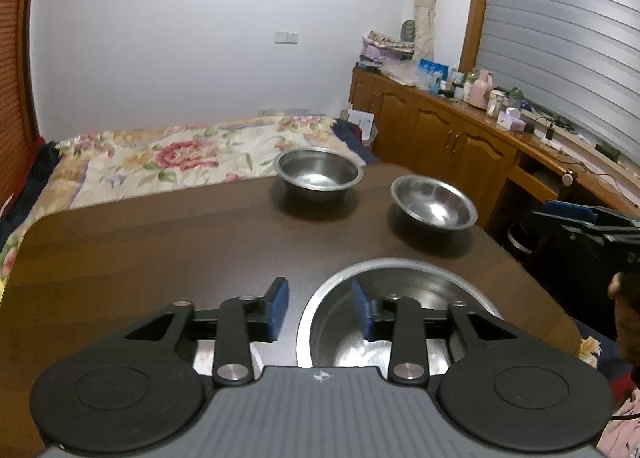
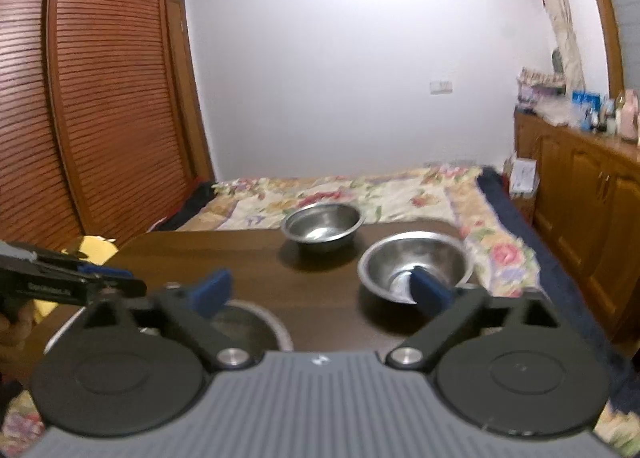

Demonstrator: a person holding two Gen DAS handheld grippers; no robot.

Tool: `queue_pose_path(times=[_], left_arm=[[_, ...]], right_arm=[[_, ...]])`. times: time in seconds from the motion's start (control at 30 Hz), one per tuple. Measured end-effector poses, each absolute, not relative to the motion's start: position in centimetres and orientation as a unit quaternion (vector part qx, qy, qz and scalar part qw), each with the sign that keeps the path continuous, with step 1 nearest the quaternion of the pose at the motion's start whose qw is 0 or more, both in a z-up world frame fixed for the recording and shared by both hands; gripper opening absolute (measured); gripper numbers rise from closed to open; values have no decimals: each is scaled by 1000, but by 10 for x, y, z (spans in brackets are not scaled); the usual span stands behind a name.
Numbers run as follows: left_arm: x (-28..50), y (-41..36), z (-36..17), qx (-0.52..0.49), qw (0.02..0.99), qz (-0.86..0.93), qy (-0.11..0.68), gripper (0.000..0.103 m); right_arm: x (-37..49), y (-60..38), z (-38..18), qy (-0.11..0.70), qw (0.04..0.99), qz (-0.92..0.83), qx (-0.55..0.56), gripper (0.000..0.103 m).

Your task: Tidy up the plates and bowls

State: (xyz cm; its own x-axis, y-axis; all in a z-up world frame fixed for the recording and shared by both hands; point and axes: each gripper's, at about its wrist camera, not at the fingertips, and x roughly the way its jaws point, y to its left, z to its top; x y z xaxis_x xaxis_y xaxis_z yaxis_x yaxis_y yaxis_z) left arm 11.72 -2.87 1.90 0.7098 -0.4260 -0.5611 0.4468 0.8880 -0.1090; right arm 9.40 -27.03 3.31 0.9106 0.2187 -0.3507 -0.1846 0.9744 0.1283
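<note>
Three steel bowls stand on the dark wooden table (image 1: 160,242). The large bowl (image 1: 420,286) is nearest. My left gripper (image 1: 320,310) is open and straddles its left rim, with one blue finger inside and one outside. A mid-size bowl (image 1: 318,174) sits at the far edge and a smaller bowl (image 1: 434,204) to its right. My right gripper (image 2: 320,292) is open wide over the table. Its right finger overlaps the near rim of the smaller bowl (image 2: 416,258), and its left finger is above the large bowl (image 2: 256,324). The far bowl (image 2: 322,226) stands apart.
A bed with a floral cover (image 1: 168,158) lies just beyond the table. Wooden cabinets (image 1: 452,130) with cluttered tops line the right wall. A louvred wardrobe (image 2: 92,98) stands at the left. A hand (image 1: 626,298) shows at the right edge.
</note>
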Motion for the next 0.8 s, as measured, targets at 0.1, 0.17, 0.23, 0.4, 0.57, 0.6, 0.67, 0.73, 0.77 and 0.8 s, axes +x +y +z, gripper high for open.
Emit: queue_pose_path(times=[0.1,0.17,0.23,0.4,0.57,0.6,0.67,0.73,0.77,0.8], left_arm=[[125,-37,23,17,924,-239,297,44],[128,-45,28,20,924,-246,293,50],[131,-54,33,22,926,-251,282,69],[141,-71,44,19,930,-259,262,81],[157,-85,51,28,932,-261,249,90],[161,-88,51,29,932,-261,250,91],[170,-95,51,35,931,-261,253,91],[178,-102,49,44,930,-261,257,91],[182,-106,48,48,928,-262,260,91],[185,-111,48,50,927,-263,262,91]], right_arm=[[97,-277,37,172,980,91,32,103],[103,-283,38,176,981,79,33,103],[109,-287,38,182,980,73,26,103],[123,-301,34,181,982,49,20,103],[137,-313,27,192,980,44,20,103],[139,-315,26,193,980,43,19,103],[146,-320,22,197,979,45,24,103],[152,-325,17,202,978,45,31,103],[156,-326,15,205,977,45,34,103],[160,-329,13,209,976,46,36,103]])
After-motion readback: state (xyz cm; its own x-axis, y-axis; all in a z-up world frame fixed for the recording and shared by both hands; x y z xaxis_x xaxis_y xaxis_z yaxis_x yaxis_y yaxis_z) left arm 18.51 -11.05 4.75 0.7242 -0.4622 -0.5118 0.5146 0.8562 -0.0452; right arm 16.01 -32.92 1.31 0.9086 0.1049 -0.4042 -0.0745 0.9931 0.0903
